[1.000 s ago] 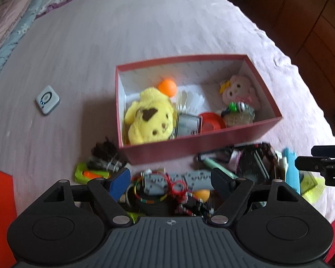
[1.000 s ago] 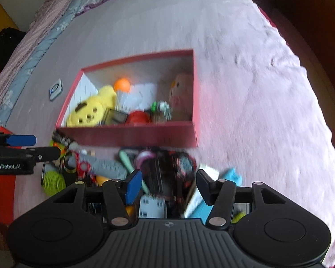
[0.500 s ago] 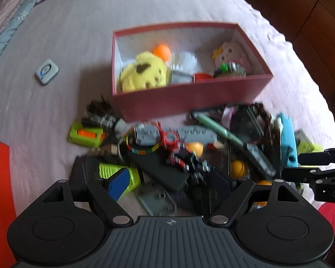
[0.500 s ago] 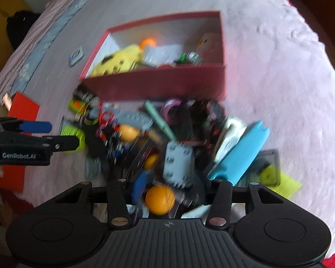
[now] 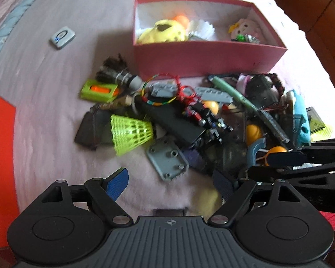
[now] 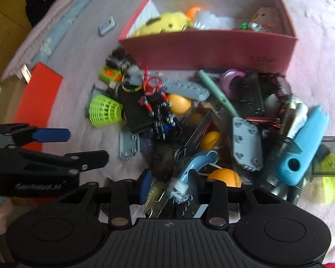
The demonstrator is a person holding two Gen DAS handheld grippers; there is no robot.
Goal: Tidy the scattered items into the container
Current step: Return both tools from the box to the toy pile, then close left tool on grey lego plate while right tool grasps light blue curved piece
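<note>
The right gripper (image 6: pixel 178 185) hangs low over the near edge of the heap with its fingers spread and nothing between them, straddling a pale blue curved piece (image 6: pixel 196 163) and an orange ball (image 6: pixel 225 176); the left gripper (image 5: pixel 170 181) is just as slack, over bare pink blanket (image 5: pixel 55 111) in front of a grey studded plate (image 5: pixel 167 158). The trouble I'd expect is the tangle: close on that blue piece and the string and fluff beside it may drag up too, or the ball may squirt away (round things will on a soft bed). The red box (image 5: pixel 207 55), already holding a yellow plush (image 5: pixel 163 33), sits just behind the pile. Compared with a second ago, both grippers have drawn back and dropped, so the box looks farther off and more clutter shows.
</note>
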